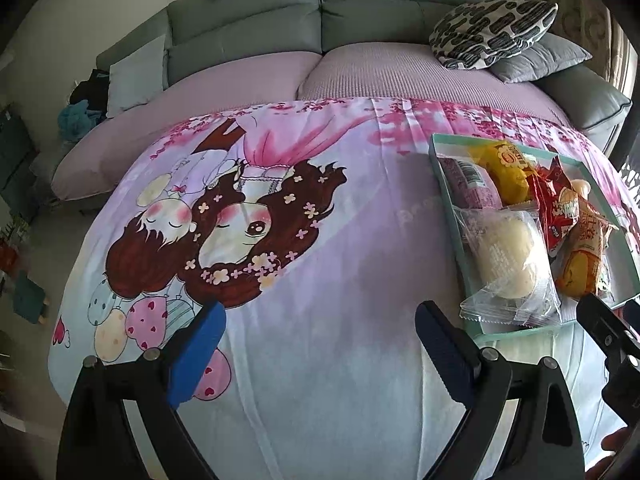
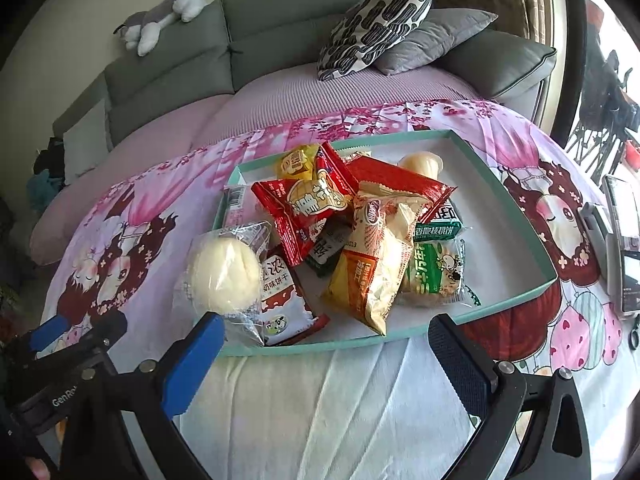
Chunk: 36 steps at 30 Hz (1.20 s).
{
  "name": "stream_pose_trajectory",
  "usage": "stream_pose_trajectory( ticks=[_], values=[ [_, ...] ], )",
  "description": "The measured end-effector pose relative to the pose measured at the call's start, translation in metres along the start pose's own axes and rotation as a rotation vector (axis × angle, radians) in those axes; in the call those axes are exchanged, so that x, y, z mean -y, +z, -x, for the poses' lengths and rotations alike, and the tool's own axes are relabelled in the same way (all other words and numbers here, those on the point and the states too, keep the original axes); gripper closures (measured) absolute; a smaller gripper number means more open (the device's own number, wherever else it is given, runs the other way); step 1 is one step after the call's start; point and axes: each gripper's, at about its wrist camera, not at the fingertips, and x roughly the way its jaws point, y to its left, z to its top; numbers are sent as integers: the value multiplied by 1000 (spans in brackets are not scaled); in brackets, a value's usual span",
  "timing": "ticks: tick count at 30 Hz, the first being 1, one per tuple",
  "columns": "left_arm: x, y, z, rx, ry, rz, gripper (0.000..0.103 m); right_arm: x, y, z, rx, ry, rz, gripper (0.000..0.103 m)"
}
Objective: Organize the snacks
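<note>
Hovering with jaws spread wide and empty, the right gripper (image 2: 326, 346) faces the near edge of the teal tray (image 2: 516, 294), while the left gripper (image 1: 320, 336), equally open and empty, hangs over bare tablecloth (image 1: 340, 264) beside it. Snack packets (image 2: 340, 236) lie heaped inside, and the clear-wrapped bun (image 2: 222, 274) overhangs the tray's near left corner, so a careless nudge could likely tip it out.

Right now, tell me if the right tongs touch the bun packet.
Cannot tell. In the right wrist view the blue finger overlaps the bun packet's corner; neither view shows contact or a gap.
</note>
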Motion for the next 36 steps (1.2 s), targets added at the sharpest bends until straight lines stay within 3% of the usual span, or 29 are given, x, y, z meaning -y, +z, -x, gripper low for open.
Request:
stream_pose_trajectory(
  ticks=[19, 36],
  values=[
    [-7, 5, -14, -61, -43, 26, 7, -7, 2, -7, -15, 6, 44, 0],
    [-7, 4, -16, -73, -38, 24, 7, -8, 2, -9, -21, 8, 48, 0]
  ],
)
